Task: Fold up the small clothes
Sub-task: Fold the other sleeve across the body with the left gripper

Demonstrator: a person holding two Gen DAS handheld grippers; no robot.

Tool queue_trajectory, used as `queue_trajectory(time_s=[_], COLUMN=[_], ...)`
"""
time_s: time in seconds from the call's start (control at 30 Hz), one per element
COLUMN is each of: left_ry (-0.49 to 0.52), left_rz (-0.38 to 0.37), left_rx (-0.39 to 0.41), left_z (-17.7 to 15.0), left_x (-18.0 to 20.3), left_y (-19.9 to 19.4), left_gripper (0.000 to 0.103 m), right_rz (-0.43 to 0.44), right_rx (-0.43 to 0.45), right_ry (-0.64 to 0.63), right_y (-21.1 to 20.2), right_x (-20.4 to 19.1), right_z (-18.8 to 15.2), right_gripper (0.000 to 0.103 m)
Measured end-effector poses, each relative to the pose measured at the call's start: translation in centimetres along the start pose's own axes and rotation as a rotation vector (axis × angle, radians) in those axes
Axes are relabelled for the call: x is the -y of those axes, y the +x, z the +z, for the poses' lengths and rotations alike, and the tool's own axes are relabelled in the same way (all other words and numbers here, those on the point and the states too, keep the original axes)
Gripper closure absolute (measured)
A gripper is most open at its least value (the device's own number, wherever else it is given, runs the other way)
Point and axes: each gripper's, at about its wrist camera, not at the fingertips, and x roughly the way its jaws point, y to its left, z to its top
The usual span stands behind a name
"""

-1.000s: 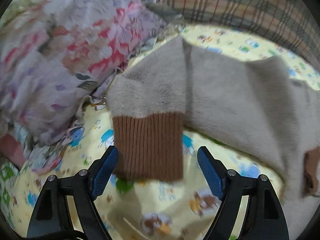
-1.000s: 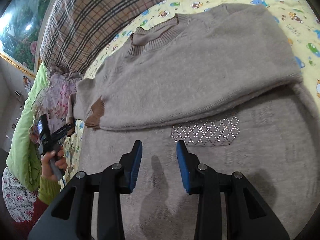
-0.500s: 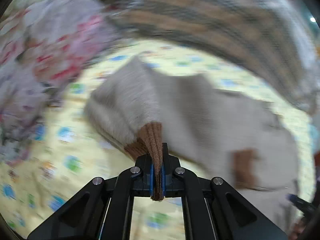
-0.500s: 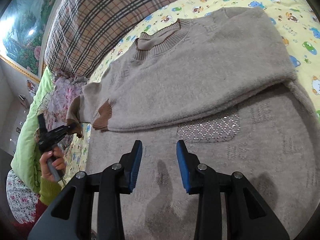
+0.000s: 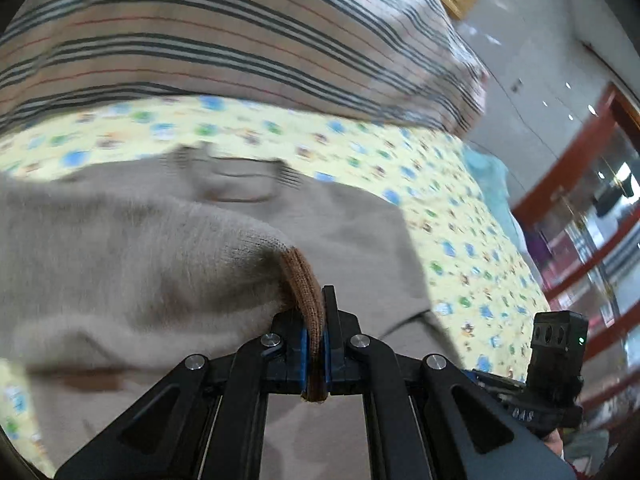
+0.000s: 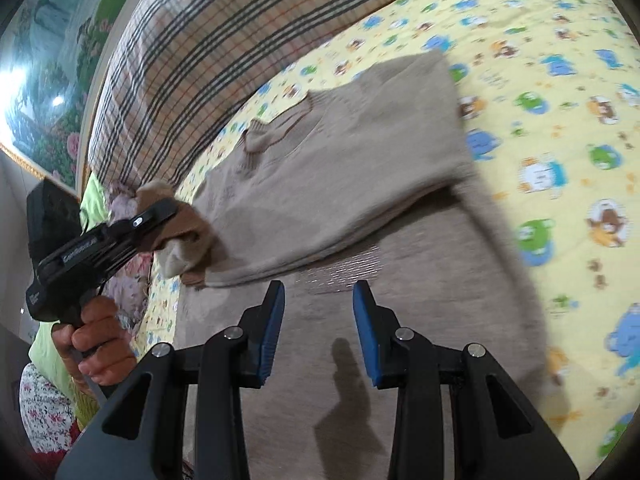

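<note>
Left gripper (image 5: 315,354): clamped tight on brown ribbed cuff (image 5: 306,284), knit pinched flat between the blue pads, cuff end poking out below them. Also visible in the right wrist view, held in a hand (image 6: 96,344) at the sweater's far side, cuff bunched in its tip.

Right gripper (image 6: 319,332): partly open, nothing between the pads; poised just above the lower body of the sweater, apparently not touching.

Beige knit sweater (image 6: 344,168): spread on a yellow cartoon-print bedsheet (image 6: 560,100), neckline (image 5: 240,184) toward the plaid bedding (image 6: 208,40) at the head end. Opposite sleeve folded across the chest. Held sleeve (image 5: 160,252) lifted off the sheet and trailing from the clamped cuff over the body.

Handling, judged: soft, limp, light; no stiffness of its own, so drapes and sags from whatever point is held. Fuzzy surface likely grips itself and the sheet, so dragging may rumple layers beneath. Stretchy if pulled hard. Not fragile, though loose knit could snag on pad edges.

Holds, judged: ribbed cuffs, hem band and neck rib are the firmest, thickest places and least likely to slip. For the body fold, hem corners rather than the middle of the cloth.
</note>
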Motion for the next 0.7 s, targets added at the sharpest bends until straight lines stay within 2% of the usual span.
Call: queue_trajectory(time_s=[0.17,0.3,0.33,0.4,0.6,0.7], left_ry=[0.017,0.019,0.032,0.045,-0.014,-0.048], left_rz=[-0.004,-0.024,-0.014,0.005,0.065,0.187], left_rx=[-0.079,-0.128,-0.124,-0.114,-0.052,-0.007], left_z=[0.6,-0.2,-0.7,-1.4,-3.7,-5.0], left_x=[0.7,0.5,0.5,0.1,-4.8,-8.5], left_y=[6.1,7.6,7.2,6.4,0.9,-2.1], left_gripper=[0.098,0.079,0.066,0.048,0.048,0.046], right_rz=[-0.038,-0.052,-0.057,-0.069,-0.059,-0.055], right_rx=[0.034,0.042,0.042,0.043,0.035,0.030], right_ry=[0.033,0.042,0.038,0.031,-0.050,-0.095], right_y=[-1.7,-2.0,-1.9,-1.6,0.2,1.7], right_x=[2.2,3.0,3.0,2.8,0.6,-0.8], right_z=[0.5,0.8,0.9,1.0,2.0,3.3], right_gripper=[0.066,0.066,0.066,0.058,0.053,0.048])
